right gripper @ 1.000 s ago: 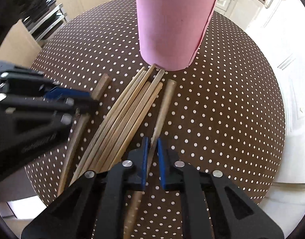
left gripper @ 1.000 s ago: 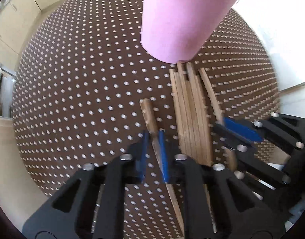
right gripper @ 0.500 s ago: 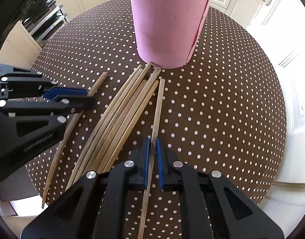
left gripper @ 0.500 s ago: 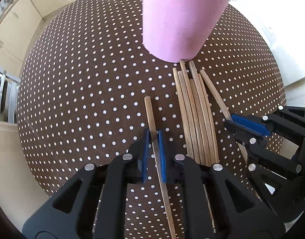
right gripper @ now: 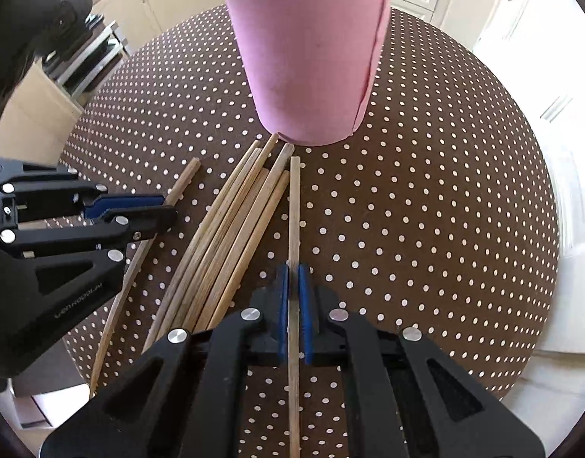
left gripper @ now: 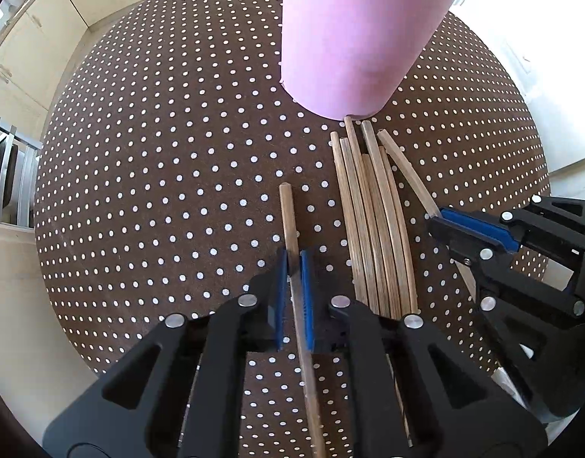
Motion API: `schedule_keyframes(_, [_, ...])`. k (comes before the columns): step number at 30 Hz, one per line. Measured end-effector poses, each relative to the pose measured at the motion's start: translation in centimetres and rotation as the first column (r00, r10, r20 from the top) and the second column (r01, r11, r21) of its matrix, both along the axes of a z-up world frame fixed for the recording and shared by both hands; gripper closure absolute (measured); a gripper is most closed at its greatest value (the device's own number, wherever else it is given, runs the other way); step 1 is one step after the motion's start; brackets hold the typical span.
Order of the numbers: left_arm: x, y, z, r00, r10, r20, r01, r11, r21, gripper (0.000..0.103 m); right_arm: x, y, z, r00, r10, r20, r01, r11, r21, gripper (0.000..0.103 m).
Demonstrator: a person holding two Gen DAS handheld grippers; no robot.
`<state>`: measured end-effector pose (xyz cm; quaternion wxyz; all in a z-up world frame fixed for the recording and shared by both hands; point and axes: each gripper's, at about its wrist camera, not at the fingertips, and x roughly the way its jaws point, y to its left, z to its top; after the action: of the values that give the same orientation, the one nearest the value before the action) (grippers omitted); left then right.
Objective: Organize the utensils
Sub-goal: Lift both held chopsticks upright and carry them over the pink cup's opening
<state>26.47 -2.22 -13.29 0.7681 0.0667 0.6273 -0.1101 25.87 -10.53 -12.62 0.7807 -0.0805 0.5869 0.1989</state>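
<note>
Support: a round table covered in brown cloth with white polka dots [right gripper: 426, 210].
Container: a pink paper cup [right gripper: 307, 65] is stood upright on the cloth.
Utensils: a bundle of wooden chopsticks [right gripper: 223, 244] is laid side by side, its ends just beside the cup's base.

wooden chopsticks [right gripper: 231, 236] bundled flat, pink cup [right gripper: 307, 65] upright

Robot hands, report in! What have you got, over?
Left gripper shut on one chopstick. Right gripper shut on another chopstick. Pink cup ahead, upright. Loose chopstick pile between grippers.
</note>
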Motion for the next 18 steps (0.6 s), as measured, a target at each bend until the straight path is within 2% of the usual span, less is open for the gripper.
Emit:
schedule_keyframes(4, [-0.8, -0.5, 0.3, 0.999, -0.008, 0.035, 0.007, 1.000, 0.018, 0.096, -0.7, -0.7, 0.9, 1.000, -0.010, 0.020, 0.009, 0.999, 0.035, 0.099])
schedule_keyframes(11, [-1.5, 0.3, 1.2, 0.999, 0.018, 0.050, -0.016, 0.999, -0.036, 0.096, -1.3, -2.7, 2.7, 0.998, -0.038, 0.056, 0.034, 0.997, 0.071, 0.098])
schedule_keyframes(18, [-2.6, 1.6, 3.9, 0.994, 0.025, 0.106, -0.018, 0.998, -0.065, 0.097, -1.9, -4.2, 5.0, 0.991, -0.072, 0.114, 0.059, 0.992, 0.111, 0.098])
